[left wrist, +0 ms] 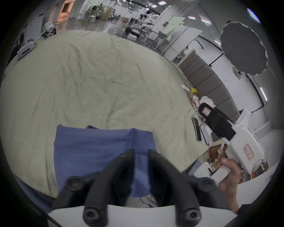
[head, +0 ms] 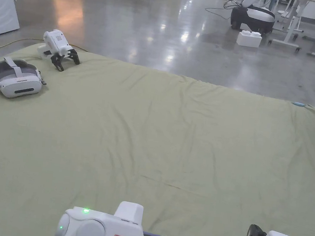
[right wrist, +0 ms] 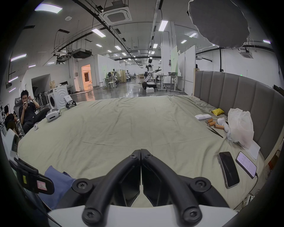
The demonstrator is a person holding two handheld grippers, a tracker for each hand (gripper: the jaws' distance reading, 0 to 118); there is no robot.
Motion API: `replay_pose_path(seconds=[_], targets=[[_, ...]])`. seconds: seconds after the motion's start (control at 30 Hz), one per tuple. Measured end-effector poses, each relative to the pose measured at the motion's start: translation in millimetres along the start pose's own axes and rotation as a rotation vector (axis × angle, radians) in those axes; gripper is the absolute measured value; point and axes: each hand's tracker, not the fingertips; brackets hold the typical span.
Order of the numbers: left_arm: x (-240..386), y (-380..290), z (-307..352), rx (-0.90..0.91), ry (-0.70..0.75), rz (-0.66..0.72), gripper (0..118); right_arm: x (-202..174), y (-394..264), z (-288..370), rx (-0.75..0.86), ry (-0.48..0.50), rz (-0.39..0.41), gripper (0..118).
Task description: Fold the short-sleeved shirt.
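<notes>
Just ahead of the left tongs (left wrist: 140,153), the blue shirt (left wrist: 98,153) is lying flat at the bed's (left wrist: 95,79) near edge — apparently already folded compact. Left tongs are gaping narrowly over it, gripping nothing; right tongs (right wrist: 140,151), off beside it, are sitting closed and empty — little seems left.

A: Where does the head view look from?

B: From above the near edge of the green bed sheet (head: 173,133), facing down and across it to the grey floor beyond.

A: And the gripper views?

B: The left gripper view sits low and close over the sheet's (left wrist: 95,79) near edge, tilted. The right gripper view looks level across the sheet (right wrist: 123,126) into the hall. All three share the headset (head: 16,78) (left wrist: 25,49) (right wrist: 52,116) at the sheet's far left corner.
</notes>
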Motion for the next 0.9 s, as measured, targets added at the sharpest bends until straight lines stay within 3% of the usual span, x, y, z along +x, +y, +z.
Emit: replay_pose_path(seconds=[0.17, 0.37, 0.5, 0.67, 0.9], targets=[[-7.1, -22.6, -45.2, -0.144, -0.056, 0.011, 1, -0.4, -4.4, 0.0, -0.012, -0.004, -0.001, 0], [-11.0, -49.5, -80.0, -0.118, -0.078, -0.009, 1, -0.9, -6.7, 2.0, -0.011, -0.007, 0.003, 0], [-12.5, -50.8, -58.2, -0.061, -0.097, -0.04, 1, -3.7, -2.6, 7.3, 0.019, -0.001, 0.014, 0], [-5.7, -29.6, 1.9, 0.16, -0.006, -0.221, 1, -14.5, 15.4, 14.4, 0.117, -0.014, 0.039, 0], [9.3, 8.5, 62.1, 0.681, 0.375, -0.413, 0, -38.0, 54.2, 19.1, 0.275, -0.033, 0.067, 0]])
